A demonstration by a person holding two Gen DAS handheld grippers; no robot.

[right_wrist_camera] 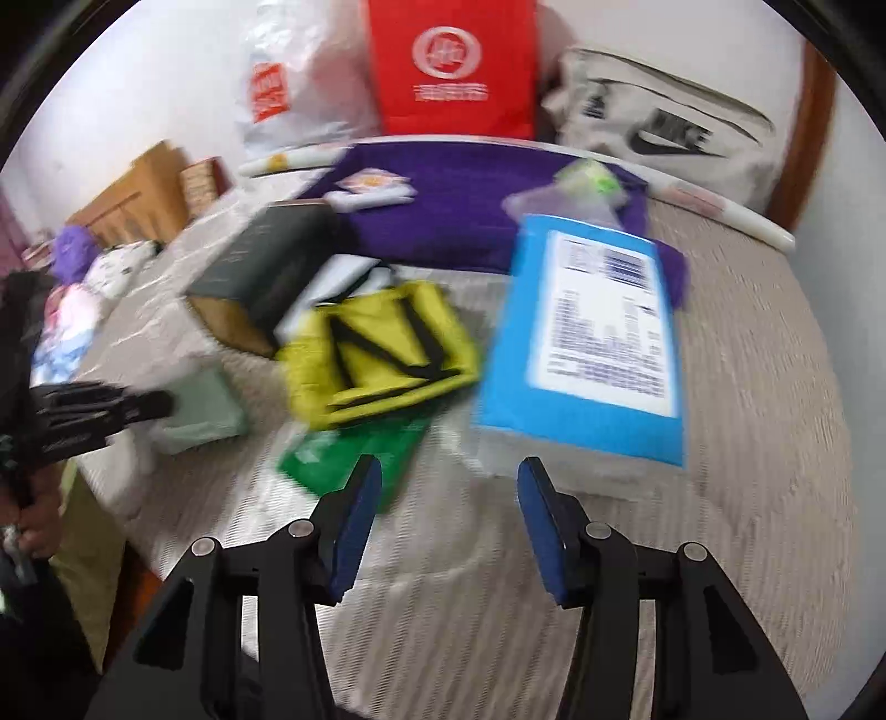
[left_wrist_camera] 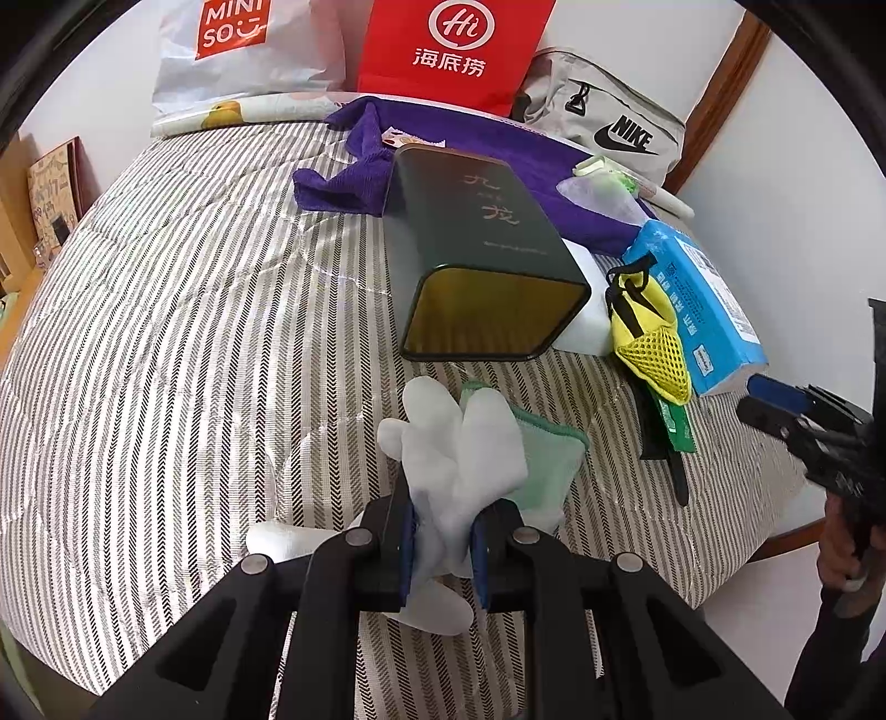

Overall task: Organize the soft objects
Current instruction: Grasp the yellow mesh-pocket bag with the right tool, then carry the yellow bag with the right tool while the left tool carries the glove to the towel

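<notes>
My left gripper [left_wrist_camera: 443, 509] is shut on a white glove [left_wrist_camera: 454, 443], whose fingers stick up above the striped bed cover [left_wrist_camera: 194, 332]. A pale green cloth [left_wrist_camera: 554, 465] lies just behind the glove. A dark tin box [left_wrist_camera: 470, 243] lies on its side beyond it, its open end facing me. My right gripper [right_wrist_camera: 448, 482] stands open above the cover, nothing between its blue pads [right_wrist_camera: 354, 531]. In front of it lie a green packet [right_wrist_camera: 354, 454], a yellow mesh bag [right_wrist_camera: 382, 354] and a blue tissue pack [right_wrist_camera: 592, 332]. The right wrist view is blurred.
A purple cloth [left_wrist_camera: 343, 177] is spread at the back, small items on it. A red paper bag [left_wrist_camera: 454, 50], a white plastic bag [left_wrist_camera: 232, 50] and a grey sports bag [left_wrist_camera: 609, 122] lean against the wall. Wooden furniture [right_wrist_camera: 138, 199] stands left of the bed.
</notes>
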